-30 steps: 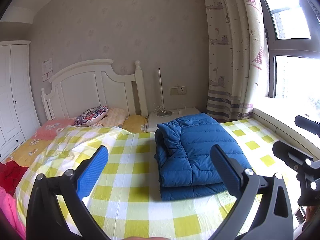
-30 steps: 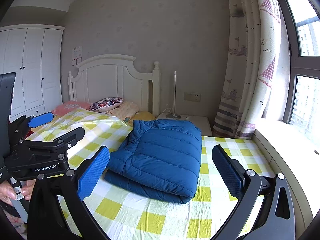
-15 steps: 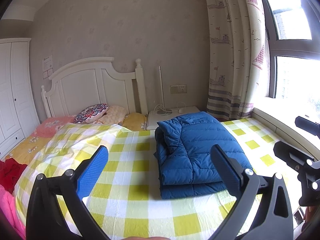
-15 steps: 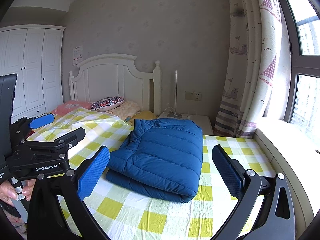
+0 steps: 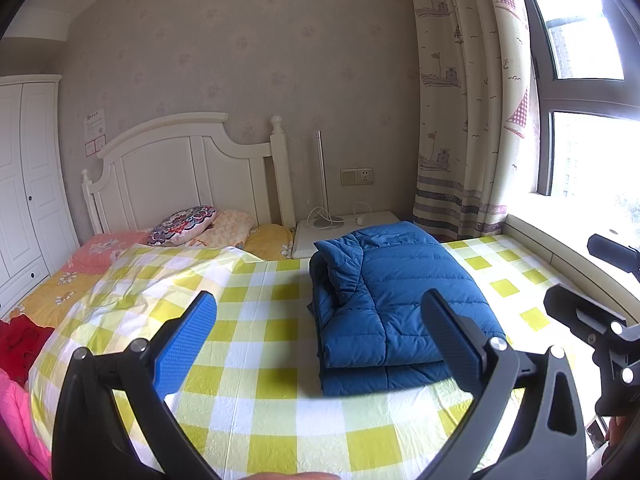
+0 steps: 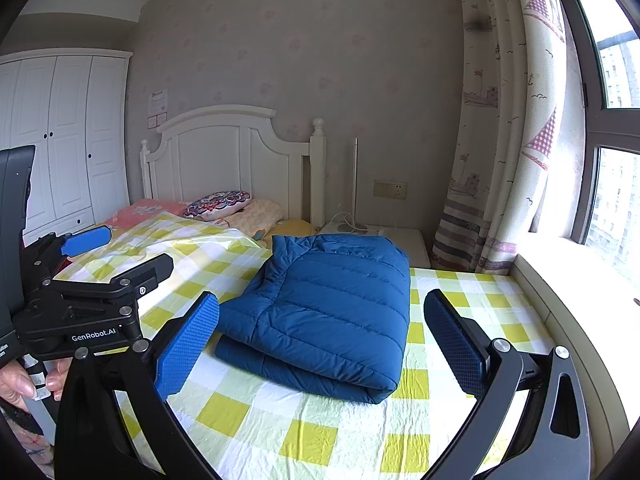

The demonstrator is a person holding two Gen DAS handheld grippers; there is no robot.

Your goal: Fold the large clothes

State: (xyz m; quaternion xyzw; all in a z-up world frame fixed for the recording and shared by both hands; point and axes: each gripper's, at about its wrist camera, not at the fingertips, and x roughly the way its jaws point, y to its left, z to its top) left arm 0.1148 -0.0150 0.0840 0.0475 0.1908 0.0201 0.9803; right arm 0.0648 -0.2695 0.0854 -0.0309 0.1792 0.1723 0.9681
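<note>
Folded blue down jacket (image 5: 396,300) on the checked bedsheet (image 5: 256,364).
Its long axis runs toward the nightstand (image 6: 404,240), folded edge nearest the cameras. Left gripper (image 5: 320,340) and right gripper (image 6: 320,340) hover above, jaws wide apart, holding nothing.

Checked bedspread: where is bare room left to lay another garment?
Free: the yellow-and-white checked bedspread left of the folded blue quilted jacket, and the strip between jacket and window ledge. Crowded: the headboard end, with pillows.

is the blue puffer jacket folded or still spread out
Folded. The blue quilted puffer jacket lies on the yellow-and-white checked bedsheet as a compact rectangular bundle with stacked layers showing at its near edge; neither tongs touch it.
</note>
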